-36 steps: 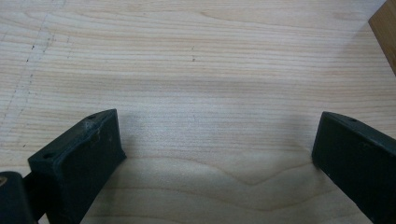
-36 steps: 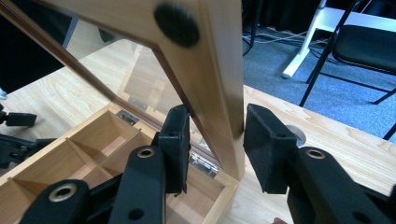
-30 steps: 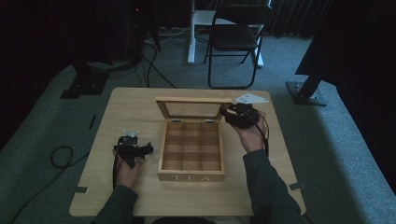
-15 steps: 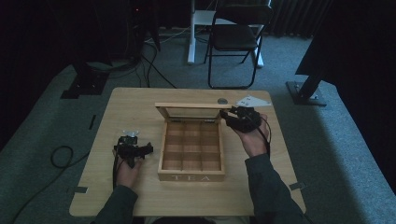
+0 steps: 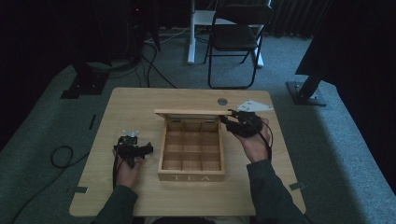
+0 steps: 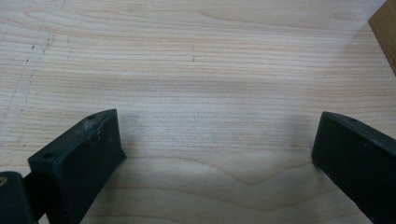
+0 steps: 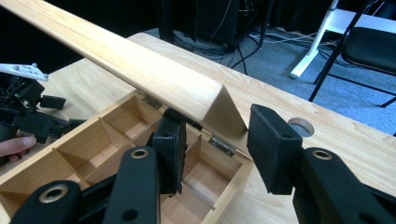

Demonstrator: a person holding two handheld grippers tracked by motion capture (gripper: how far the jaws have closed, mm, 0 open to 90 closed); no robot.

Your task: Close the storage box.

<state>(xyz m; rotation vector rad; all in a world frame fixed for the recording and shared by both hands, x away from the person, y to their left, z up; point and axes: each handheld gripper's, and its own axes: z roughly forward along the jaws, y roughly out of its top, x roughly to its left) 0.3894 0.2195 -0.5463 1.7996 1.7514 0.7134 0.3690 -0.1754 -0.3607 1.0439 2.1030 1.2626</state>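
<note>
A wooden tea box (image 5: 173, 158) marked TEA stands mid-table, its compartments (image 7: 93, 144) bare. Its hinged lid (image 5: 191, 112) is raised and leans forward over the box, edge-on in the high view. My right gripper (image 5: 228, 119) is at the lid's right end. In the right gripper view it (image 7: 215, 140) is open: one jaw sits under the lid (image 7: 140, 65), the other beyond its corner. My left gripper (image 5: 145, 149) rests on the table left of the box, open with bare wood between its jaws (image 6: 215, 154). The left gripper (image 7: 28, 116) also appears across the box.
A white card (image 5: 254, 106) and a round cable hole (image 5: 222, 101) lie behind the right hand. Beyond the table stand a folding chair (image 5: 236, 37), stand bases and floor cables (image 5: 60, 156). The table (image 5: 130, 107) has free room at its back left.
The lid has swung forward and down from leaning back, with the right gripper following its right end toward the person. The left gripper has stayed put.
</note>
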